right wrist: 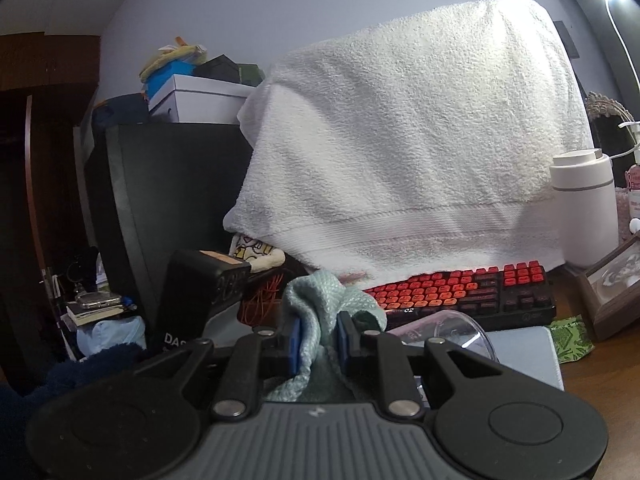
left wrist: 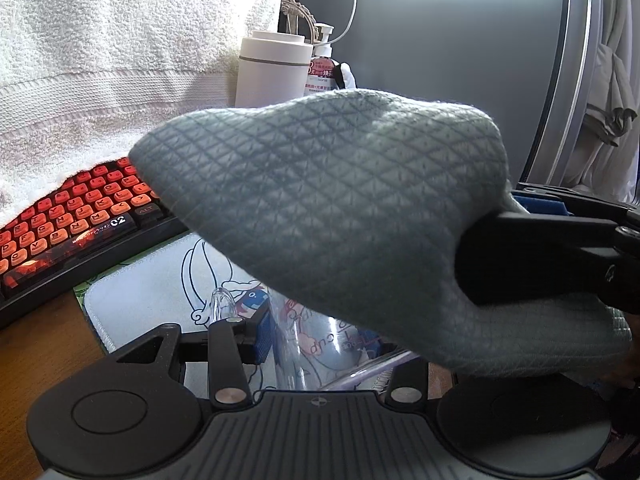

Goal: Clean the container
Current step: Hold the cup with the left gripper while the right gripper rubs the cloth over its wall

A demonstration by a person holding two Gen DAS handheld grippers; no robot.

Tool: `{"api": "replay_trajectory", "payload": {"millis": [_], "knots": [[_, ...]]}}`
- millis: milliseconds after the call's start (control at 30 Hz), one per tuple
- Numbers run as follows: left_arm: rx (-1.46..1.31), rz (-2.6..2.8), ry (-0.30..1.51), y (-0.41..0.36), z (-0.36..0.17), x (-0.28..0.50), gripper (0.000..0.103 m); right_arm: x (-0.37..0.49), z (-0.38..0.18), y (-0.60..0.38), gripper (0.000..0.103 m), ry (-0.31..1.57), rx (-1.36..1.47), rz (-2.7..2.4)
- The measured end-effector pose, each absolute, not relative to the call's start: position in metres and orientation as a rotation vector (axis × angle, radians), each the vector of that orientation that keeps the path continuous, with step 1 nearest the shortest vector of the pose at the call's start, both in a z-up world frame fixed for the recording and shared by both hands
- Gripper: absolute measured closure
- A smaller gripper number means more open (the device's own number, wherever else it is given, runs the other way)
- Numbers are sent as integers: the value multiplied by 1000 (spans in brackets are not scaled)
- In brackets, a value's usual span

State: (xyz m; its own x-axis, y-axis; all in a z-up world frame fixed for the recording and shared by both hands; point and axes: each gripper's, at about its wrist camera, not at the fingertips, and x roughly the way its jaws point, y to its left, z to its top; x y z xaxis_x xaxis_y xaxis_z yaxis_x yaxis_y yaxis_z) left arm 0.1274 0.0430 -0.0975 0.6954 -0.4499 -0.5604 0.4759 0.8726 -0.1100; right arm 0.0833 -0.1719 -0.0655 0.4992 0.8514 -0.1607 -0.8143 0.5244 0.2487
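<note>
Right gripper [right wrist: 318, 340] clamped on cloth [right wrist: 332, 300]; left gripper [left wrist: 320, 344] part-open around clear cup [left wrist: 320, 356], near mat [left wrist: 152, 300]. Could slip (smooth glass) and tip toward keyboard [left wrist: 60, 232] under wiping pressure.

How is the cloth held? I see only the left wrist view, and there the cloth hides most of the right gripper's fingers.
Observer: The right gripper is shut on the cloth, which is pinched between both blue pads.
Operator: Is the cloth inside the clear cup?
Observer: Not as far as I can see. In the right wrist view the clear cup shows to the right of the cloth bunch, beside the right finger.
</note>
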Motion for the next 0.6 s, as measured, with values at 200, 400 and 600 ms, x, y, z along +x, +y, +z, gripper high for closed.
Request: {"api": "replay_trajectory", "payload": {"millis": [200, 400, 600], "knots": [[43, -517, 614, 44, -98, 127, 60, 90, -67, -175, 85, 256, 117, 987], [42, -517, 614, 44, -97, 128, 60, 113, -72, -188, 85, 257, 149, 894], [42, -518, 614, 44, -97, 128, 60, 126, -76, -197, 85, 280, 210, 834]]}}
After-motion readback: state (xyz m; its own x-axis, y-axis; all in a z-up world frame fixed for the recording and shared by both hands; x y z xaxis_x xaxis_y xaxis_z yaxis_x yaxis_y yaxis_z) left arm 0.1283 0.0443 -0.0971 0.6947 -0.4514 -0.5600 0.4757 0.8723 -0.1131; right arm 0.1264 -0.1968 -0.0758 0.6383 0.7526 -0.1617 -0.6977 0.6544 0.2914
